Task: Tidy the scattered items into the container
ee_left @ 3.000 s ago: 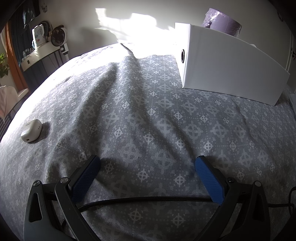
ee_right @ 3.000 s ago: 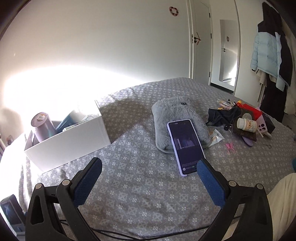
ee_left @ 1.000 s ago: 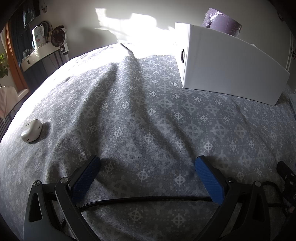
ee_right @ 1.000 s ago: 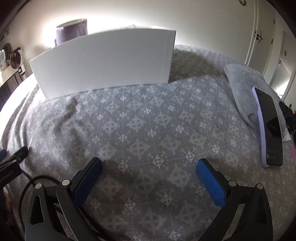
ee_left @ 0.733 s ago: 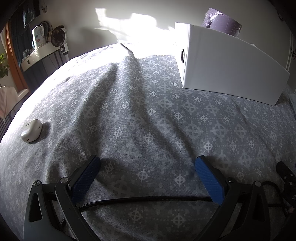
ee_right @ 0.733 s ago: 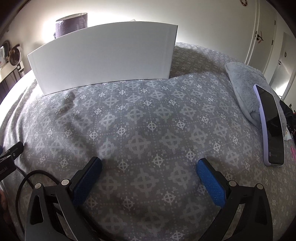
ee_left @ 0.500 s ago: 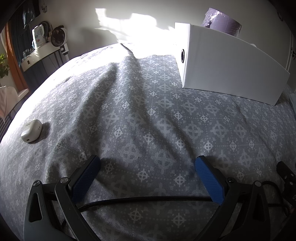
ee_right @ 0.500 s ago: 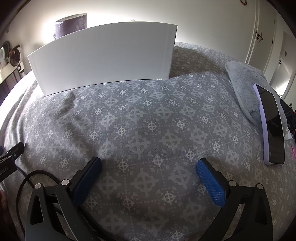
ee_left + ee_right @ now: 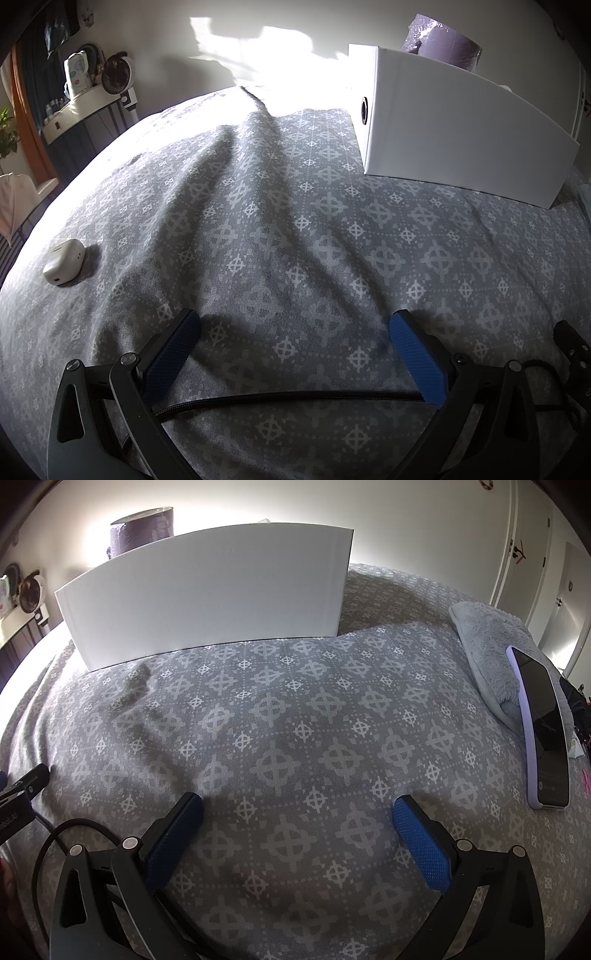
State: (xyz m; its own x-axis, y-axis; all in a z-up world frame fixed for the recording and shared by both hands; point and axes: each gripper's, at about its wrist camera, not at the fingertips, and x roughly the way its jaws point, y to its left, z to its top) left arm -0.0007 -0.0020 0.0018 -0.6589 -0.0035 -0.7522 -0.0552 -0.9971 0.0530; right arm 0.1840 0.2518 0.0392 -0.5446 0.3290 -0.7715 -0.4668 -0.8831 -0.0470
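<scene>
A white box (image 9: 458, 125) stands on the grey patterned bedspread (image 9: 280, 229), with a purple cylinder (image 9: 447, 42) sticking out of it. The right wrist view shows the same white box (image 9: 207, 594) straight ahead. A small white earbud case (image 9: 62, 261) lies far left on the bed. A phone in a lilac case (image 9: 541, 727) rests on a fluffy grey cushion (image 9: 487, 646) at the right. My left gripper (image 9: 293, 326) is open, low over bare bedspread. My right gripper (image 9: 297, 808) is open too, with nothing between its fingers.
A black cable (image 9: 288, 400) runs across behind the left gripper's fingers. The other gripper's black body (image 9: 572, 347) shows at the right edge. A shelf with a small fan (image 9: 116, 72) stands beyond the bed's left side. White doors (image 9: 532, 561) are at the back right.
The right gripper swung left from the cushion and clutter towards the white box, then settled low over the bedspread. The left gripper stayed still.
</scene>
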